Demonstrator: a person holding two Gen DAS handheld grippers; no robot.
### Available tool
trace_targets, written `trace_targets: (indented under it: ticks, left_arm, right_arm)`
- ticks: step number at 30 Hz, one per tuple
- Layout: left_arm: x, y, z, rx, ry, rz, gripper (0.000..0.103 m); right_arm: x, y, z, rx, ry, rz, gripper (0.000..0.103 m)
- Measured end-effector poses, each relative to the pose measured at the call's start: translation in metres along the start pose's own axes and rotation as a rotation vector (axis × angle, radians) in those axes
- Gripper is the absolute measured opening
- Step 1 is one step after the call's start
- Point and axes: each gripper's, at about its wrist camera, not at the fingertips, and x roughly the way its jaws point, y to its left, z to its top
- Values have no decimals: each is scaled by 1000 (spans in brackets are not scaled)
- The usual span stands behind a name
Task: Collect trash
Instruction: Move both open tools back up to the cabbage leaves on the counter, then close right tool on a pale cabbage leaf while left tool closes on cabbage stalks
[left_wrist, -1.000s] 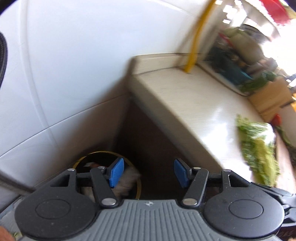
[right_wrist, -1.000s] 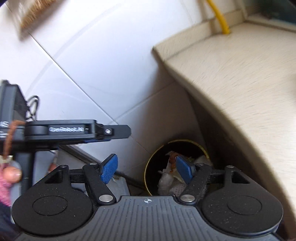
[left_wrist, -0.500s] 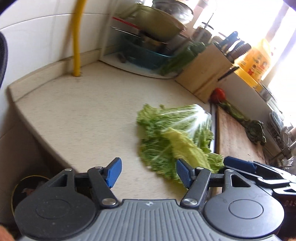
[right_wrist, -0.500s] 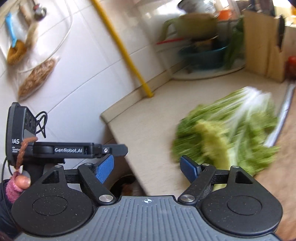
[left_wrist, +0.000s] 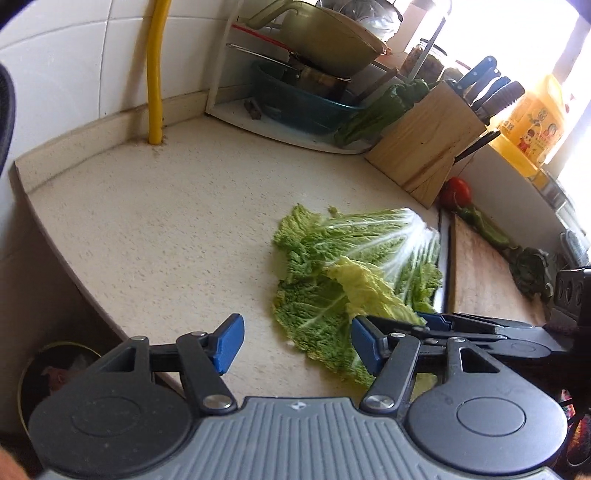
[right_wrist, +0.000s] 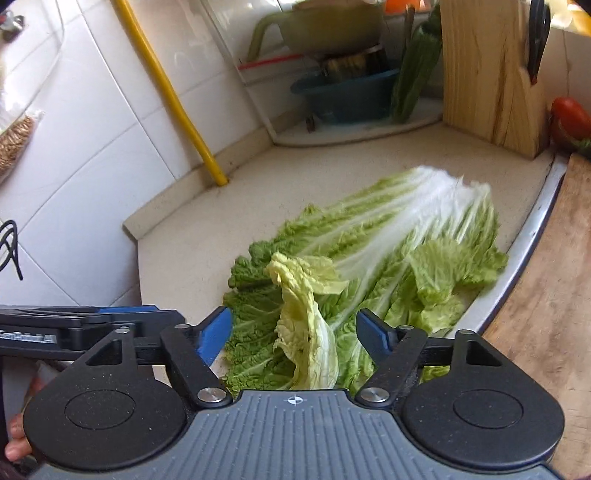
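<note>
A pile of green cabbage leaves (left_wrist: 347, 273) lies on the beige counter (left_wrist: 166, 221), next to the wooden cutting board (left_wrist: 487, 280); it fills the right wrist view (right_wrist: 369, 254). My left gripper (left_wrist: 295, 343) is open and empty, over the counter's front edge just left of the leaves. My right gripper (right_wrist: 293, 334) is open, its jaws on either side of a pale yellow leaf (right_wrist: 306, 314) at the pile's near end. A round trash bin (left_wrist: 55, 373) with scraps inside stands on the floor below the counter's left edge.
A yellow pipe (left_wrist: 155, 74) rises at the wall. A corner rack with a green pan and a blue basin (left_wrist: 306, 107), a wooden knife block (left_wrist: 424, 144), a red tomato (left_wrist: 458, 192) and green peppers stand behind the leaves.
Both grippers have swung up from the floor bin to the counter and now face the cabbage leaves. Both stay open and empty.
</note>
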Motion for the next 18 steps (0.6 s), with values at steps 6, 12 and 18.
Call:
trace_targets:
  ticks: [6, 12, 18]
  left_arm:
    - [19, 3, 28, 33, 22, -71, 61]
    - [48, -14, 62, 159, 54, -135, 62]
    - [65, -11, 77, 182, 80, -162, 62]
  right_arm:
    - [15, 2, -1, -43, 58, -34, 40]
    - [-14, -34, 7, 198, 26, 57, 17]
    - [-24, -51, 4, 348, -18, 121, 22]
